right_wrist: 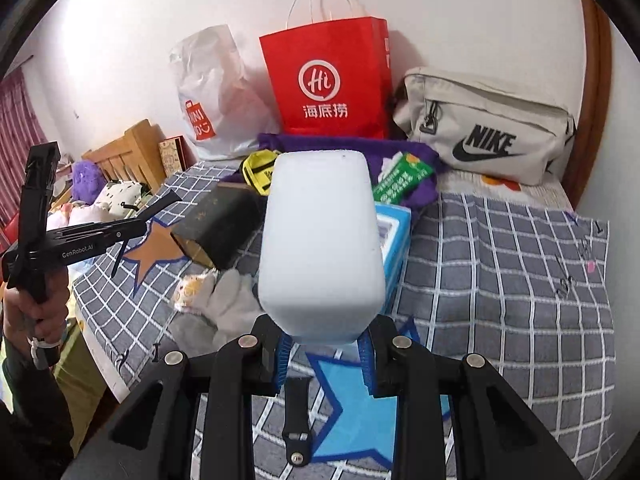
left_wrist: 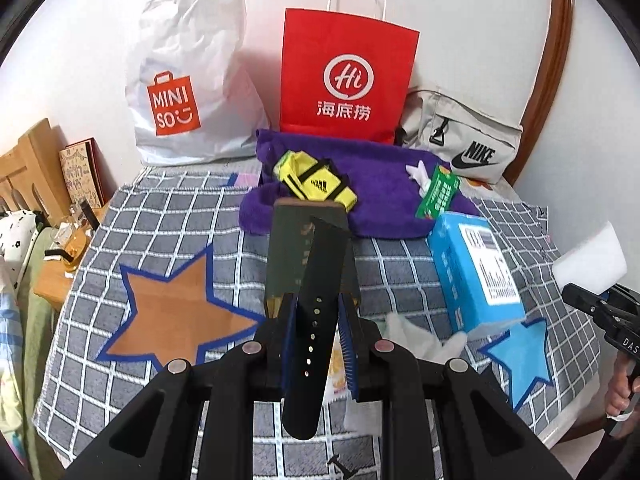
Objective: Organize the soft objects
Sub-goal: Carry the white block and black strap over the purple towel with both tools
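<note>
My left gripper is shut on a black watch strap with holes and holds it above the checked blanket. My right gripper is shut on a white foam block and holds it raised; the block also shows at the right edge of the left wrist view. A purple fluffy cloth lies at the back with a yellow Adidas pouch and a green tissue pack on it. White gloves lie on the blanket. Another black strap lies below my right gripper.
A white Miniso bag, a red paper bag and a beige Nike bag stand against the back wall. A dark box and a blue box sit on the blanket. A wooden bedside stand is at the left.
</note>
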`<state>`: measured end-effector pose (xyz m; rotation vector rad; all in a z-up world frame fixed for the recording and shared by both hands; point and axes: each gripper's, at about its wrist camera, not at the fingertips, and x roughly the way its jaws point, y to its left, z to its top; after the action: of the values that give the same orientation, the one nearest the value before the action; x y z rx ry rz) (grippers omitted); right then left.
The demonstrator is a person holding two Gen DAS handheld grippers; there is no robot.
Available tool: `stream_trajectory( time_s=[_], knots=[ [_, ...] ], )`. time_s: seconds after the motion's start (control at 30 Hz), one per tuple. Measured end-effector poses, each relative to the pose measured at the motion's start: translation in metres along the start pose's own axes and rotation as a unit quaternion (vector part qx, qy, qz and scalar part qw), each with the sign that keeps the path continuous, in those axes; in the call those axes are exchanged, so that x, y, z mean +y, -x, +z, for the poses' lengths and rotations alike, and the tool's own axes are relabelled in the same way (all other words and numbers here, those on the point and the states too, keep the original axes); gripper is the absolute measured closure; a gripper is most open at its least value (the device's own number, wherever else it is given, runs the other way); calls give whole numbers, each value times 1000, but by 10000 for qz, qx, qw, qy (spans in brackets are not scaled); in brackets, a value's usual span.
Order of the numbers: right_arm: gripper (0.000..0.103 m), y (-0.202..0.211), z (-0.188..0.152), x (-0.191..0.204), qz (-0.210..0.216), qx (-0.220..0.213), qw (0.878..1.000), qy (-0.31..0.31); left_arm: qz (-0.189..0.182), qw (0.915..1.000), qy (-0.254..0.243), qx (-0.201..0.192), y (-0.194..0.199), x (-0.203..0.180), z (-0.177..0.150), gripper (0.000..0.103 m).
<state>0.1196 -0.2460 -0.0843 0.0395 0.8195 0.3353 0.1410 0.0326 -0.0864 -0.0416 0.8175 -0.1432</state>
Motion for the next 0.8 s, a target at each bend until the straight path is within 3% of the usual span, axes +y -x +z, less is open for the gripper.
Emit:
stream_trajectory(
  time_s=[0.8],
  knots=[
    [74,-54,91,-24,-105,46,9998,-134,-26,9999,-98,-90,-35,-6,81,83]
  ],
)
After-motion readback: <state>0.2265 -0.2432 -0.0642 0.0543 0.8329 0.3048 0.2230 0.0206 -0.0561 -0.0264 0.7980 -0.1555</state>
